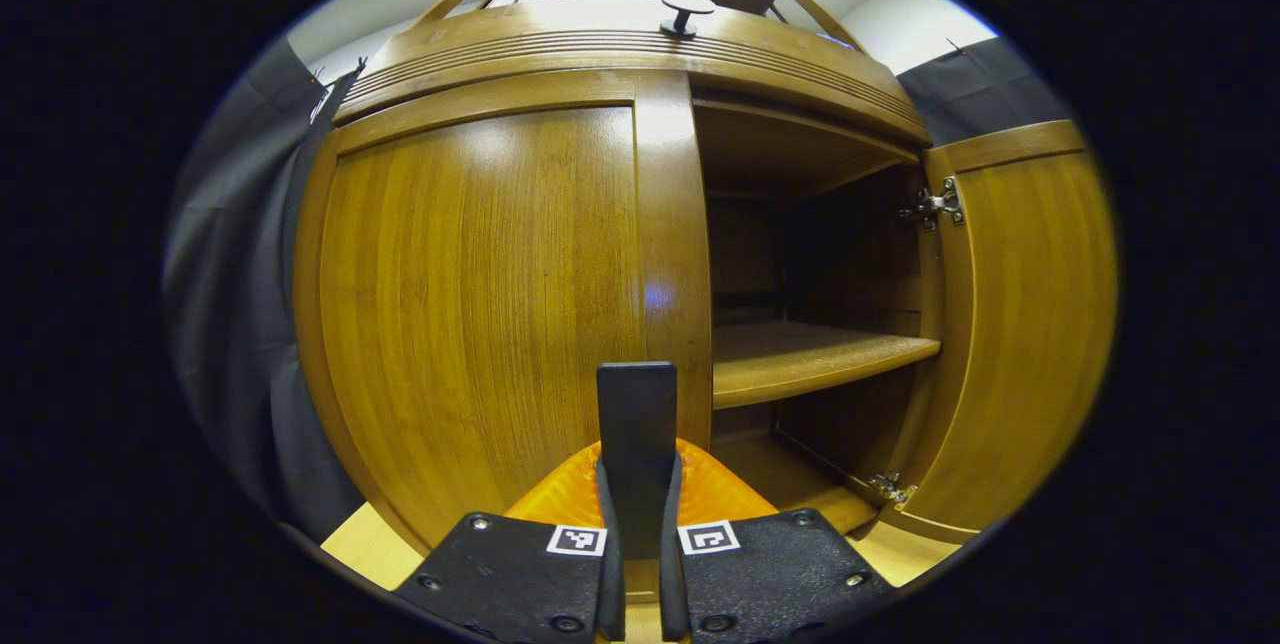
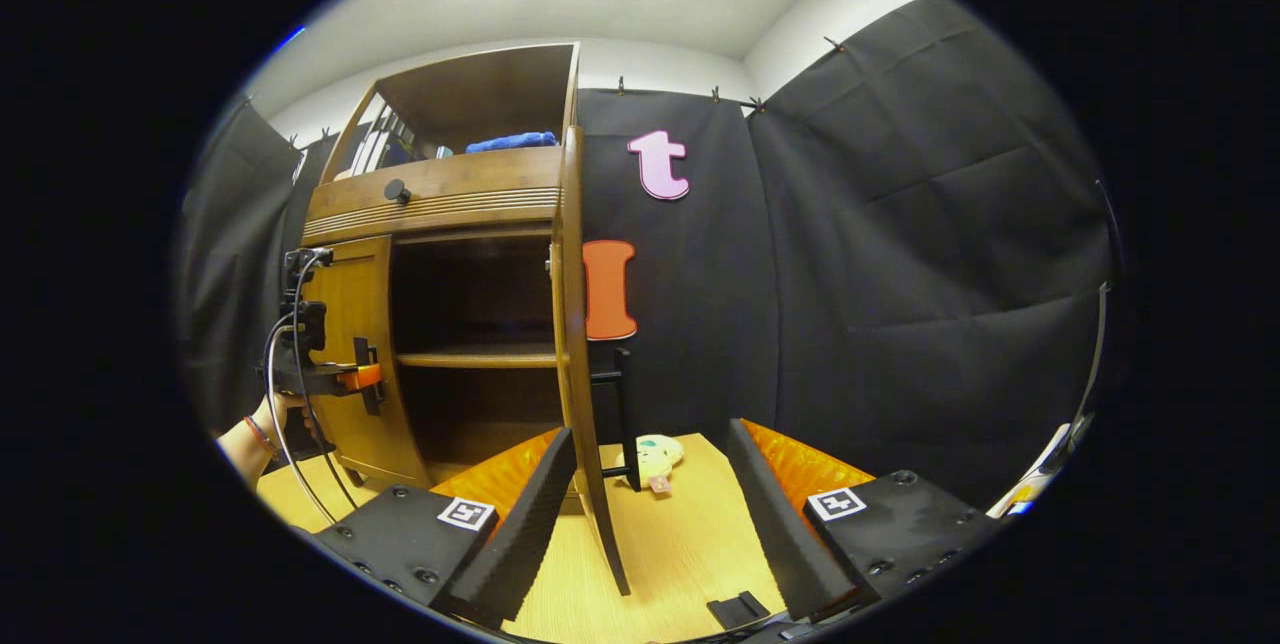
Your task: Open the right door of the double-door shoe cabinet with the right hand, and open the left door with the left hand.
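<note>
Right door (image 2: 572,324) swung fully out, edge-on between spread fingers of right gripper (image 2: 650,514), nothing gripped. Left door (image 1: 480,314) shut; left gripper (image 1: 637,444) closed on dark bar, likely its handle, ready for pull. Shoe cabinet (image 2: 440,194) on light wood floor (image 2: 680,544), black cloth walls (image 2: 900,254).

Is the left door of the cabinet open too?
No, the left door sits flat and closed, while the right door is swung wide open.

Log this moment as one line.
right door: open | left door: closed | left gripper: shut on left handle | right gripper: open
</note>
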The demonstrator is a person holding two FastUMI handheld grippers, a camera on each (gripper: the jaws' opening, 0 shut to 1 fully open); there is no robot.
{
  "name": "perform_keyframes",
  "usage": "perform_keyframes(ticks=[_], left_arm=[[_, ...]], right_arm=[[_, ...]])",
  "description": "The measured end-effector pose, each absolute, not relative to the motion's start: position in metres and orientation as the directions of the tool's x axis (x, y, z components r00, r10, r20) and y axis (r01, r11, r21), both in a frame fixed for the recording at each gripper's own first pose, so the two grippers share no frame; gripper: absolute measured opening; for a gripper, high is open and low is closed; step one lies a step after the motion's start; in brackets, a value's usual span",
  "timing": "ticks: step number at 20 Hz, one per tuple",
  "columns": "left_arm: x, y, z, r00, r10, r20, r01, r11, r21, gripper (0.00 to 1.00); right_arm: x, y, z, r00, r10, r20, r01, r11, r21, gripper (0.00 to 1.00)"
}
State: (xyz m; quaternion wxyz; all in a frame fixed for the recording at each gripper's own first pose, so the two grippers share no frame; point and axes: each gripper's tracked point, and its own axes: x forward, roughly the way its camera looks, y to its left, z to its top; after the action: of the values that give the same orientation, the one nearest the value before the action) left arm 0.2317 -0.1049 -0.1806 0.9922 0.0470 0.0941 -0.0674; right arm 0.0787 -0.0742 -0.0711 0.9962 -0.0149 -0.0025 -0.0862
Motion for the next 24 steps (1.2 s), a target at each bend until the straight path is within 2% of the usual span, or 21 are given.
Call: perform_keyframes(ticks=[3, 5, 9, 10, 24], left_arm=[[0.214, -0.102, -0.176, 0.968, -0.153, -0.198, 0.168, 0.984, 0.062, 0.12], [0.205, -0.099, -0.173, 0.966, -0.173, -0.194, 0.186, 0.981, 0.049, 0.15], [0.184, -0.093, -0.168, 0.962, -0.197, -0.189, 0.207, 0.978, 0.036, 0.13], [0.179, -0.091, -0.168, 0.961, -0.202, -0.188, 0.212, 0.977, 0.032, 0.13], [0.123, -0.051, -0.153, 0.962, -0.209, -0.177, 0.221, 0.974, 0.046, 0.13]], right_arm=[[0.077, -0.071, -0.071, 0.987, -0.163, 0.008, 0.164, 0.986, -0.028, 0.9], [0.077, -0.07, -0.071, 0.987, -0.16, 0.009, 0.16, 0.987, -0.03, 0.9], [0.074, -0.066, -0.073, 0.989, -0.147, -0.004, 0.147, 0.989, -0.036, 0.9], [0.073, -0.066, -0.073, 0.989, -0.146, -0.006, 0.146, 0.989, -0.036, 0.98], [0.073, -0.056, -0.072, 0.994, -0.114, -0.001, 0.114, 0.992, -0.052, 0.98]])
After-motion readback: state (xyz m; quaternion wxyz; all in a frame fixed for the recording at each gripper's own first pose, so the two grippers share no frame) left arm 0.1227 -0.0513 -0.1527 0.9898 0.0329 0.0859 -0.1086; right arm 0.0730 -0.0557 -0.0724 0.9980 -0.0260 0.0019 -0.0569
